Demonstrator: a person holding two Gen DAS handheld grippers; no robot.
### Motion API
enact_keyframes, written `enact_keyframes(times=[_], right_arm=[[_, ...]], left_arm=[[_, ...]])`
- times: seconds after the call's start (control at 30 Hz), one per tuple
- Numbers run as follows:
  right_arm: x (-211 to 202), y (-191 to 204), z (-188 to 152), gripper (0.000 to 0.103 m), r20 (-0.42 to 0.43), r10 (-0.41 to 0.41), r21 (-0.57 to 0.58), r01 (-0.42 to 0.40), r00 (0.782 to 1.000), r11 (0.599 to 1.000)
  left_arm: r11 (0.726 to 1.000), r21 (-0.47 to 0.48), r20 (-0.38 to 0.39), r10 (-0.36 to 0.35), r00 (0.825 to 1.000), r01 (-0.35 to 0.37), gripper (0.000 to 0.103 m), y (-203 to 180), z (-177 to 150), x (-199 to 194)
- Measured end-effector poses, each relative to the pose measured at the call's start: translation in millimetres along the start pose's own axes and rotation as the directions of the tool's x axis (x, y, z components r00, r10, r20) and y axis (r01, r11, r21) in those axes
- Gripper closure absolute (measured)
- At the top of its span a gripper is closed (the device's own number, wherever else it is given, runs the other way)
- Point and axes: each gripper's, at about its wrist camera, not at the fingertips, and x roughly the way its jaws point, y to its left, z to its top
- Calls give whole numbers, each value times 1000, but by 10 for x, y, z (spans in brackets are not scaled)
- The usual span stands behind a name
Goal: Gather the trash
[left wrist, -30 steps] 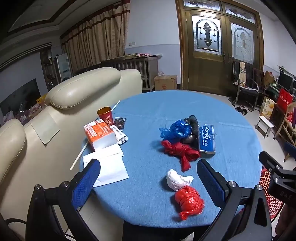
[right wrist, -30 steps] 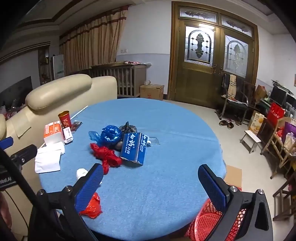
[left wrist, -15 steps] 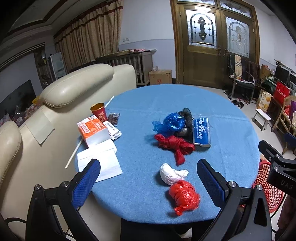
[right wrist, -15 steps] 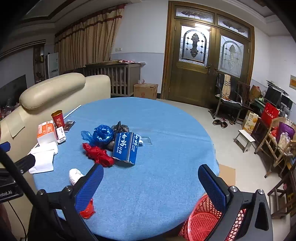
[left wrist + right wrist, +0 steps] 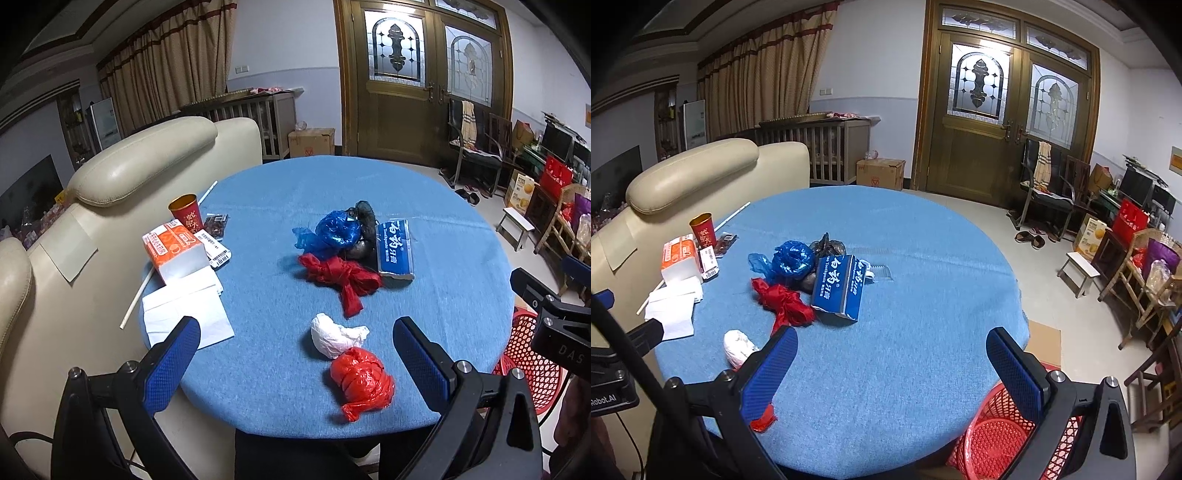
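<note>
The left hand-held gripper (image 5: 295, 350), jaws spread wide and empty, hangs over the near edge of the round blue-clothed worktop (image 5: 443, 266). The crumpled red plastic bag (image 5: 362, 380) lies just ahead between its fingers, slightly right of centre, touching the white paper wad (image 5: 334, 336). The right hand-held gripper (image 5: 892, 363), also wide and empty, sits farther off, above the red mesh basket (image 5: 993, 443).
</note>
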Motion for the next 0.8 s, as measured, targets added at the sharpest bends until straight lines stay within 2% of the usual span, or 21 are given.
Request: enact_keyframes(times=[0.8], right_arm=[[76, -1, -53, 0, -36, -2, 5, 2, 999, 1000]], left_arm=[[1000, -3, -28, -8, 1000, 8, 0, -1, -63, 73]])
